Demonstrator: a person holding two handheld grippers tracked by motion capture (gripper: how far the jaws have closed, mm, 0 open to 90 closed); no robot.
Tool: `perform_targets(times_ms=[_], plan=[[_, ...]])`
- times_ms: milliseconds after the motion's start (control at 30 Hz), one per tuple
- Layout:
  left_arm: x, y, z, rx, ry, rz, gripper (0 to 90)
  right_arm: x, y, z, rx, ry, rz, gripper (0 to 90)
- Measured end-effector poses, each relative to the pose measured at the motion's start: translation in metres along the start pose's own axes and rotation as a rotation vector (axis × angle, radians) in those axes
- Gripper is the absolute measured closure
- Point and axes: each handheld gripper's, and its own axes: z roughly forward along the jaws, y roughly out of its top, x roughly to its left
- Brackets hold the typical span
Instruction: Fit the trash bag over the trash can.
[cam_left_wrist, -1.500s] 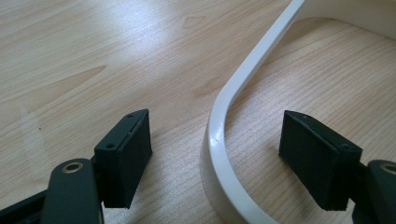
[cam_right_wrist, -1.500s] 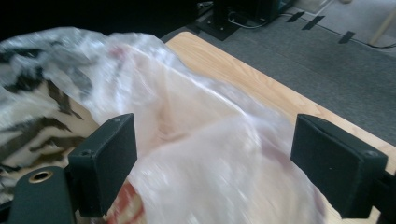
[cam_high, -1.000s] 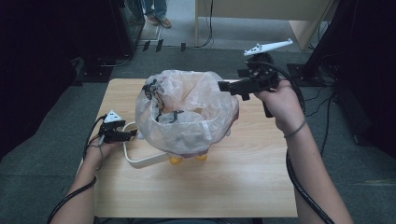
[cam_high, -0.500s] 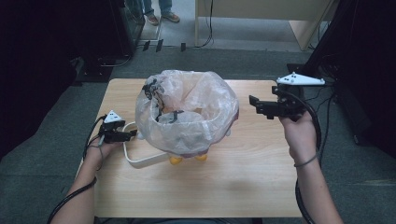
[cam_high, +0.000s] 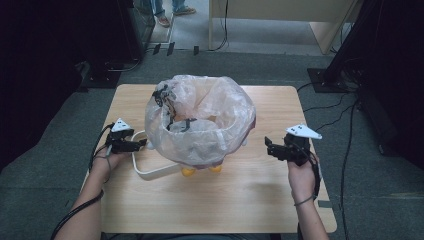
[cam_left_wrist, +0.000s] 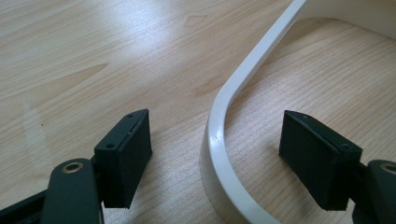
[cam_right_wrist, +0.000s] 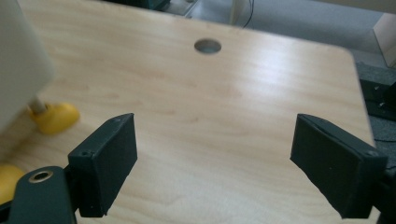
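I kept left gripper (cam_high: 142, 144) open astride the white handle (cam_left_wrist: 224, 154) | right gripper (cam_high: 269, 146) open, empty, over table (cam_high: 240, 200)

The tabletop (cam_high: 260, 200) is pale wood with a fine grain pattern. The bin (cam_high: 165, 172) is white with yellow feet (cam_right_wrist: 53, 116), lined with a clear, milky plastic bag (cam_high: 200, 120) showing black marks. Both tongs, left (cam_left_wrist: 224, 158) and right (cam_right_wrist: 224, 163), are black with grey-white plates on top.
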Motion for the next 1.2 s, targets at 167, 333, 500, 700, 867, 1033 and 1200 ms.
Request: perform_targets(times_ms=[167,333,500,700,867,1033,1200], plan=[[0.0,0.0,0.0,-0.001,0.002,-0.004,25.4,0.002,-0.032,0.015,0.014,-0.003,0.011,14.6],[0.0,0.0,0.0,0.0,0.003,-0.003,25.4,0.0,-0.053,0.027,0.039,0.035,0.024,14.6],[-0.001,0.0,0.0,0.0,0.002,-0.004,25.4,-0.002,-0.069,0.038,0.05,0.009,0.014,14.6],[0.0,0.0,0.0,0.0,0.002,-0.003,25.2,-0.007,-0.082,0.051,0.091,-0.022,0.0,14.6],[-0.001,0.0,0.0,0.0,0.002,-0.003,25.2,-0.011,-0.082,0.052,0.119,-0.027,0.002,14.6],[0.0,0.0,0.0,0.001,0.002,-0.002,25.2,-0.013,-0.082,0.054,0.158,-0.021,0.0,14.3],[0.0,0.0,0.0,0.001,0.001,-0.002,25.0,-0.015,-0.082,0.055,0.171,-0.018,0.036,13.5]])
